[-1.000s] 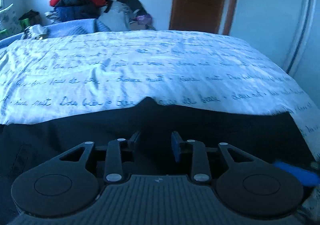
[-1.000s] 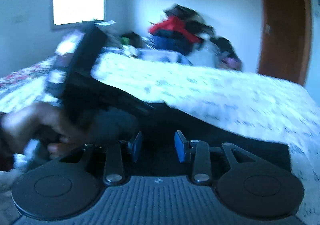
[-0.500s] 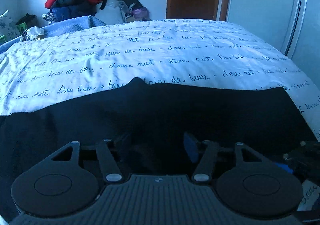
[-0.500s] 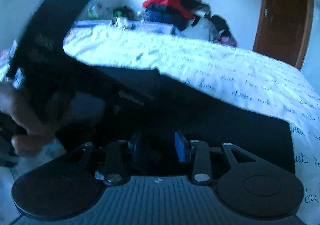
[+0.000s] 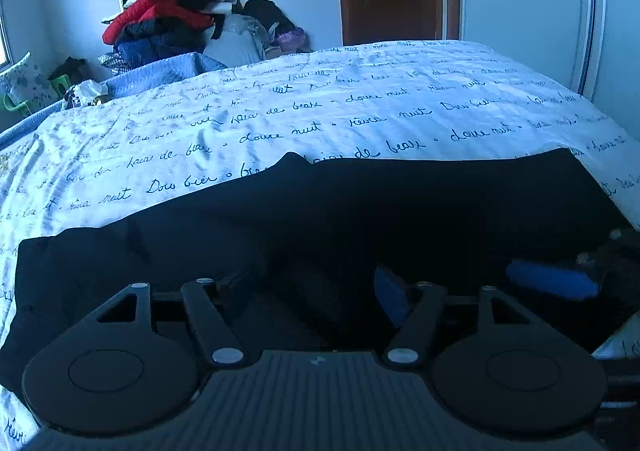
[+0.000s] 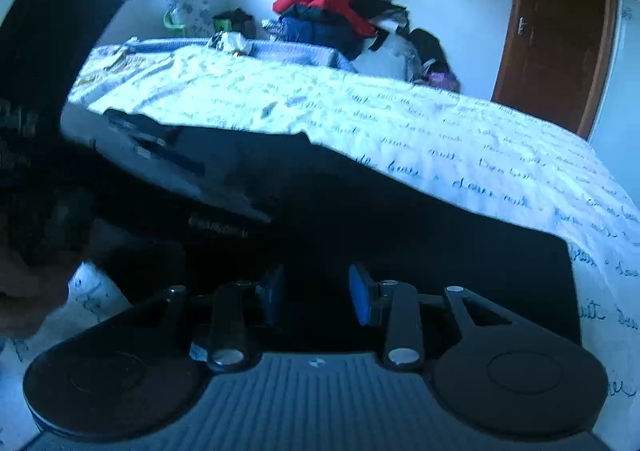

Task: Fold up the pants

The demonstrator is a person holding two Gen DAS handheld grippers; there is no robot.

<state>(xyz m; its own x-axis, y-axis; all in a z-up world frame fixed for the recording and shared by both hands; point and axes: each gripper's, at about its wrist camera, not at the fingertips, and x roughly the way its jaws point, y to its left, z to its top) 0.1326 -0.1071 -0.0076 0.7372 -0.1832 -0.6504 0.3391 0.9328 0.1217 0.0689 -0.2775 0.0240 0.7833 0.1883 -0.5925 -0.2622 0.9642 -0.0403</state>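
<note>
Black pants [image 5: 360,219] lie on bed [image 5: 320,111]. Left claw [image 5: 316,287] just opened, empty; right claw [image 6: 316,293] grip indiscernible. Risk: released fold slumping.

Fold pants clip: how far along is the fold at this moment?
Looks done: the black pants lie flat as a broad dark slab across the white script-printed bedsheet, seemingly folded at least once. In hand: nothing clearly gripped; the left gripper has just been opening above the fabric, and the right gripper hovers part-open. Left: probably a further fold, though layers are too dark to count.
</note>
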